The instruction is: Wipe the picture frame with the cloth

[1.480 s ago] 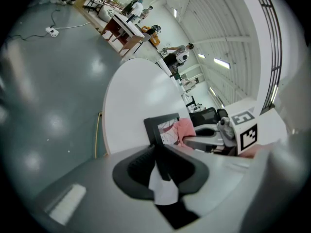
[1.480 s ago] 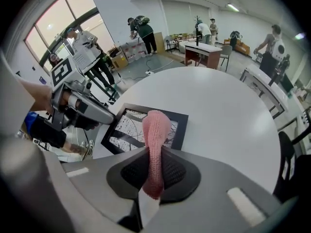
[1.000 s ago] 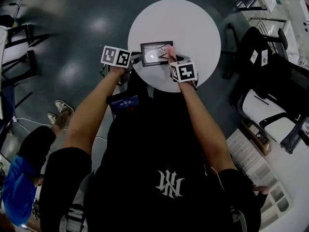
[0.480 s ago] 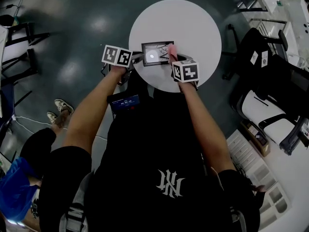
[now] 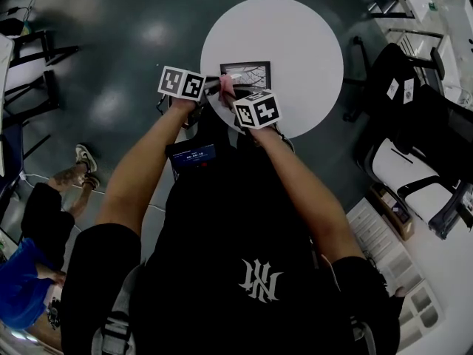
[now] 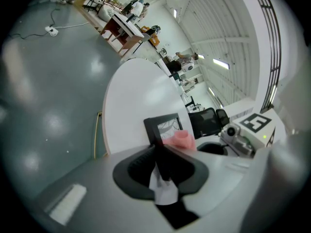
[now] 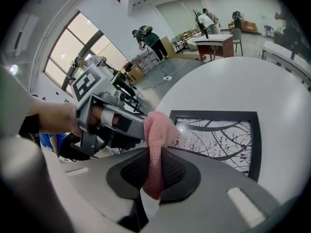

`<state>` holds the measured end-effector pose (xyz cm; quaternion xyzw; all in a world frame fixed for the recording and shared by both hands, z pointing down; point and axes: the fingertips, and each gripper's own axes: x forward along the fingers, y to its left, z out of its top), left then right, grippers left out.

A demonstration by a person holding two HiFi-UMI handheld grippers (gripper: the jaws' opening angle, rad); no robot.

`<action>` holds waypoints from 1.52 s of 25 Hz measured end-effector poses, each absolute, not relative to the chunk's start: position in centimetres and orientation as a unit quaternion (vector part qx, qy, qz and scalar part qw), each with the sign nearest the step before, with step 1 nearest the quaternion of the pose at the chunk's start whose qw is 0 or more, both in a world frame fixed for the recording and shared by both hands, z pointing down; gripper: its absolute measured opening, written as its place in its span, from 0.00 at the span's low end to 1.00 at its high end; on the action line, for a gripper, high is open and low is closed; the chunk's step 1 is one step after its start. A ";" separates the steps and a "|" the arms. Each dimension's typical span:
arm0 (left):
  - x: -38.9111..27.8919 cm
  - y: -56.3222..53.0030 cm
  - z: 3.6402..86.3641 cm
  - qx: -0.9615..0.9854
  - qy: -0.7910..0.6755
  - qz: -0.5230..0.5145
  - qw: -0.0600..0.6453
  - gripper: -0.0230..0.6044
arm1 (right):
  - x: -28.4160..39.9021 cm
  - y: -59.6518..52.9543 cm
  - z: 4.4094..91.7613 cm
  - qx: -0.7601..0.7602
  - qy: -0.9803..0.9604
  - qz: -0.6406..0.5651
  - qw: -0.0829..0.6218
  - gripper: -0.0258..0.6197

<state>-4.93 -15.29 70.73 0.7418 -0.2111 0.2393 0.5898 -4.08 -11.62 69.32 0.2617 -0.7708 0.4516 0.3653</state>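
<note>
A black picture frame (image 5: pixel 246 74) with a branch drawing lies on the round white table (image 5: pixel 295 43), near its front edge. My left gripper (image 5: pixel 213 86) is shut on the frame's left edge; in the left gripper view the frame (image 6: pixel 164 126) runs down into the shut jaws (image 6: pixel 163 159). My right gripper (image 5: pixel 230 95) is shut on a pink cloth (image 5: pixel 227 86). In the right gripper view the cloth (image 7: pixel 156 130) sticks up from the jaws (image 7: pixel 154 165), at the left end of the frame (image 7: pixel 221 139), close to the left gripper (image 7: pixel 109 120).
Black chairs (image 5: pixel 399 87) and a white seat (image 5: pixel 403 172) stand to the right of the table. White shelving (image 5: pixel 395 261) is at lower right. Dark desks (image 5: pixel 33 58) line the left side. A person in blue (image 5: pixel 29 272) sits at lower left on the grey floor.
My right gripper has carried the pink cloth leftward, from the frame's right side to its left end beside the left gripper. The left gripper keeps its hold on the frame.
</note>
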 end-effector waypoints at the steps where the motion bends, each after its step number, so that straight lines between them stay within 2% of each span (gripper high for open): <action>1: -4.9 -15.3 70.7 0.742 -0.211 0.239 0.590 0.11 | -4.1 -11.6 69.6 0.261 -0.769 0.454 0.367 0.10; 8: -5.0 -15.2 70.7 0.742 -0.209 0.240 0.591 0.11 | -2.9 -11.6 70.2 0.263 -0.769 0.442 0.380 0.09; 20: -5.0 -15.1 70.7 0.740 -0.203 0.239 0.594 0.11 | 3.3 -12.6 70.3 0.320 -0.757 0.386 0.419 0.10; 32: -4.8 -15.1 70.5 0.741 -0.204 0.239 0.593 0.11 | 8.1 -13.0 69.8 0.353 -0.758 0.281 0.471 0.09; 38: -4.8 -15.3 70.6 0.742 -0.203 0.240 0.592 0.11 | 9.0 -13.3 70.0 0.367 -0.752 0.294 0.462 0.09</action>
